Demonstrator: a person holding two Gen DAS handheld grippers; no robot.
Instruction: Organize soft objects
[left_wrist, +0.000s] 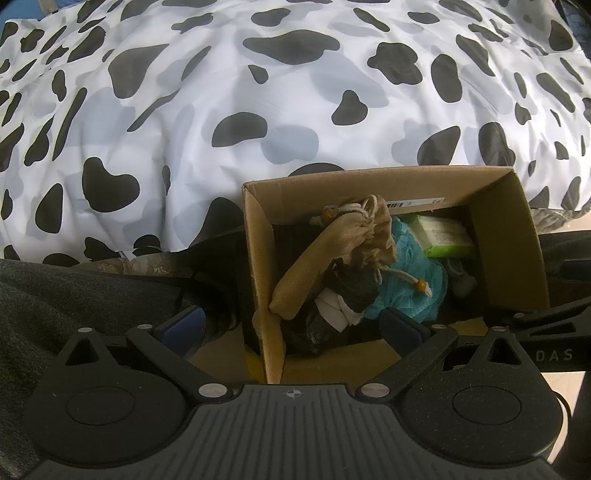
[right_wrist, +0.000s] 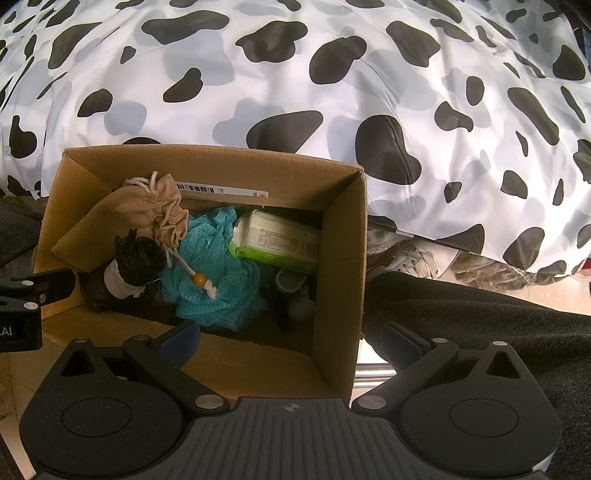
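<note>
An open cardboard box (left_wrist: 369, 177) (right_wrist: 207, 155) stands against the bed. Inside lie a tan drawstring bag (left_wrist: 332, 258) (right_wrist: 140, 218), a black plastic roll with a white band (left_wrist: 347, 288) (right_wrist: 136, 258), a teal mesh puff (left_wrist: 410, 291) (right_wrist: 218, 280) and a green-and-white wipes pack (left_wrist: 443, 232) (right_wrist: 280, 240). My left gripper (left_wrist: 293, 326) is open, straddling the box's left wall. My right gripper (right_wrist: 291, 343) is open too, straddling the right wall. Neither holds anything.
A cow-print duvet (left_wrist: 258, 92) (right_wrist: 332, 74) fills the space behind the box. Dark grey fabric (left_wrist: 74, 288) (right_wrist: 480, 314) lies on both sides of it. A grey object (right_wrist: 295, 291) sits low in the box's right corner.
</note>
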